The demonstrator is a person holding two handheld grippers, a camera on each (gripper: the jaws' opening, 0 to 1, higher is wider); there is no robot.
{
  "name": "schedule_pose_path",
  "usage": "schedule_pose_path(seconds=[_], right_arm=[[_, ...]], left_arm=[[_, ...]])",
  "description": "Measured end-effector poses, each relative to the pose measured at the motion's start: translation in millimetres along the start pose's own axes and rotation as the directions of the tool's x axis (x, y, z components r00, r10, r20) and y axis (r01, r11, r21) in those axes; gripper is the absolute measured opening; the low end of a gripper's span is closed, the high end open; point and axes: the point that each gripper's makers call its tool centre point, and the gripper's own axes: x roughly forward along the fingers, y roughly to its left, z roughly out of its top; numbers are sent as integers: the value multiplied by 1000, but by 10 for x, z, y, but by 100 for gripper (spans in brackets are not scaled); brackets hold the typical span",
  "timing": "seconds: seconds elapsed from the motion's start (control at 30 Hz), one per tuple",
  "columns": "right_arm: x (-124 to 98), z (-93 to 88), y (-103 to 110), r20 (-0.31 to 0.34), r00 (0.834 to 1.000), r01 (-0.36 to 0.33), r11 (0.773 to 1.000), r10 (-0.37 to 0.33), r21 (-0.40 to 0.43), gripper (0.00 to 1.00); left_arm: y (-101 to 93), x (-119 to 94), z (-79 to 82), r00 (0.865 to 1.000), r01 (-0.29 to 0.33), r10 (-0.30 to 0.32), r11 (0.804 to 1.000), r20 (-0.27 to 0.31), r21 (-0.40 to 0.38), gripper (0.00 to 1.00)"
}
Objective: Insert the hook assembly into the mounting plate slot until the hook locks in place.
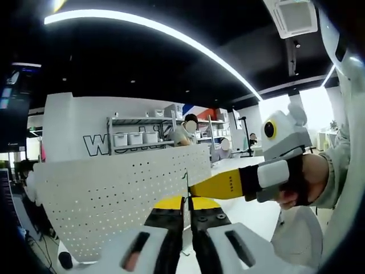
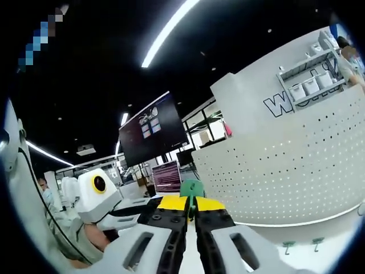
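The white perforated mounting plate [image 1: 114, 188] stands upright across the left gripper view, and in the right gripper view the plate [image 2: 285, 165] rises to the right. My right gripper [image 2: 190, 204] is shut on a small green hook piece [image 2: 191, 187] that pokes up between its yellow tips. My left gripper [image 1: 187, 204] has its jaws closed on a thin dark strip [image 1: 187, 181] of the hook assembly, just before the plate's right end. The right gripper's yellow jaw [image 1: 222, 185] reaches in from the right, held by a hand [image 1: 299, 182], and meets my left tips. The left gripper [image 2: 100, 197] sits at the lower left.
Two spare green hooks [image 2: 288, 246] [image 2: 317, 241] lie on the white table [image 2: 342, 251] below the plate. A dark monitor [image 2: 151, 134] hangs behind. A shelf of white bins [image 1: 134, 138] and seated people [image 1: 188, 128] are beyond the plate. A person's sleeve [image 1: 342, 165] fills the right.
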Motion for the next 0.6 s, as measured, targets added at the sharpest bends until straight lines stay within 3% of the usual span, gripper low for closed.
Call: schedule_pose_path(seconds=[0.6], right_arm=[[-4,-23,21,-2,1000,-4,1000,4,-19,2]], left_arm=[[-28,-65,-58,999,-25,26,1000,-38,17,10]])
